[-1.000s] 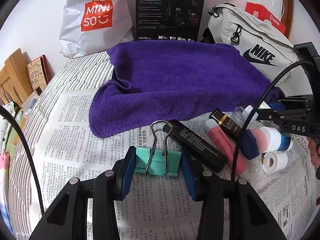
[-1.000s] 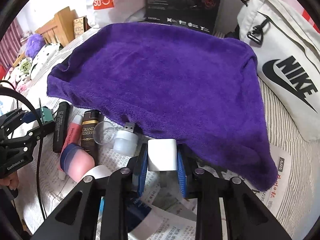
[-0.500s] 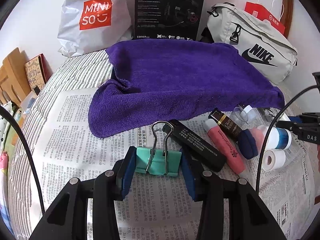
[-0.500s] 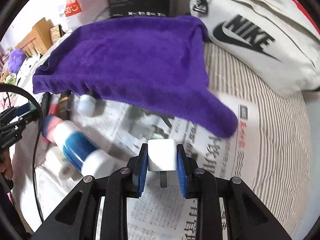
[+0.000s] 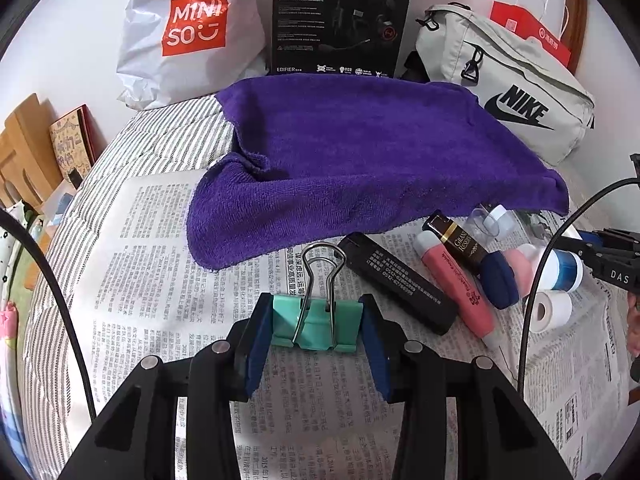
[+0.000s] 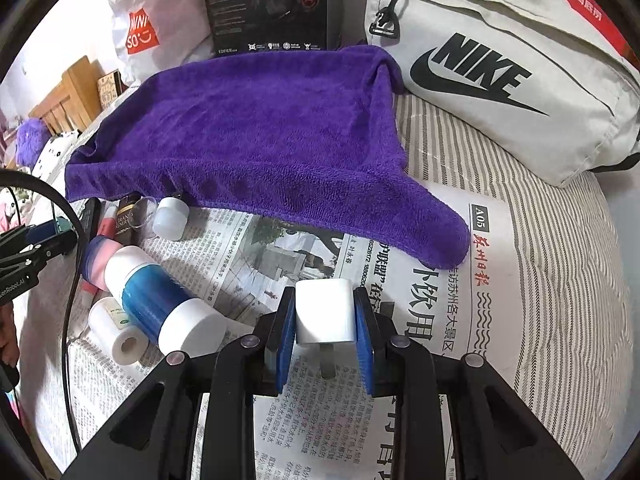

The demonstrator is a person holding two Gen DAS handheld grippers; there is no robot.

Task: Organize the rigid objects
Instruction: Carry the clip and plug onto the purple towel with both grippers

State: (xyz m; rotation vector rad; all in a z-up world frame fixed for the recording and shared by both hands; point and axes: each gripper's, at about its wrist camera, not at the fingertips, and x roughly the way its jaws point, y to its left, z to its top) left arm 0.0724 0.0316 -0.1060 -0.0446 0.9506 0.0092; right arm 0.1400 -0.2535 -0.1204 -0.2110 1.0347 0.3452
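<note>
"NIKE" on grey bag [image 5: 516,96]

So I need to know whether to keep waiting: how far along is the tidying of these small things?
Early, by the look of it. Nothing looks sorted yet. In hand: the left tool grips a green binder clip and the right tool grips a white plug, both above the newspaper. Left: the loose heap beside the purple towel, including a black stick, a pink tube, a blue-and-white bottle and a small white roll.
</note>
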